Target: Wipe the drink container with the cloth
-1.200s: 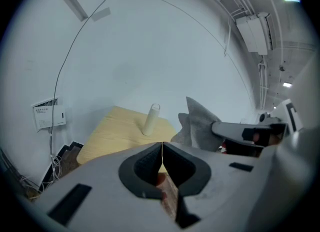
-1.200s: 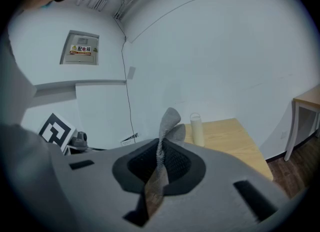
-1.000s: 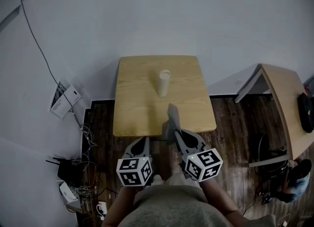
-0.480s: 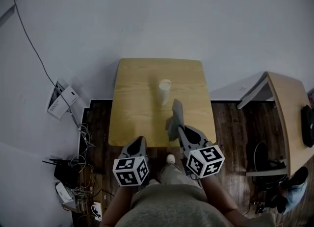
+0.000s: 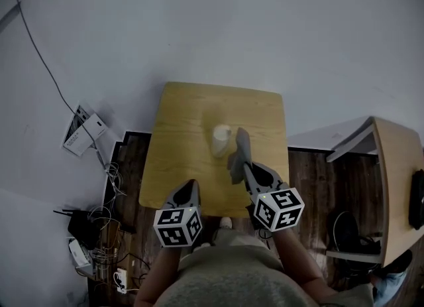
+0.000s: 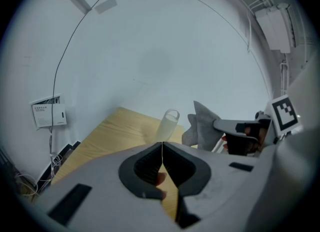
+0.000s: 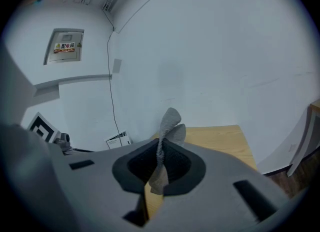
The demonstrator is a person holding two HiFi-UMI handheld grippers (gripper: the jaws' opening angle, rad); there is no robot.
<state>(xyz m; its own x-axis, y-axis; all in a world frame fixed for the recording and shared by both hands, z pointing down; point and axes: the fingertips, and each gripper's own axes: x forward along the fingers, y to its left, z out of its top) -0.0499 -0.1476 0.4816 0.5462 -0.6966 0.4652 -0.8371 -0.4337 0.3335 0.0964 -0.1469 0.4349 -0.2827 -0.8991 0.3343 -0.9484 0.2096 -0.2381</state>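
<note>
On the small wooden table, the cup now stands just left of the right gripper, which has advanced clamping the cloth, so wiping can likely start; the left gripper trails behind, closed and empty.

A pale wooden surface stands against a white wall on a dark plank floor. A thin cable runs down the wall towards a white box. Tangled wires lie at left, and another desk stands at right.
</note>
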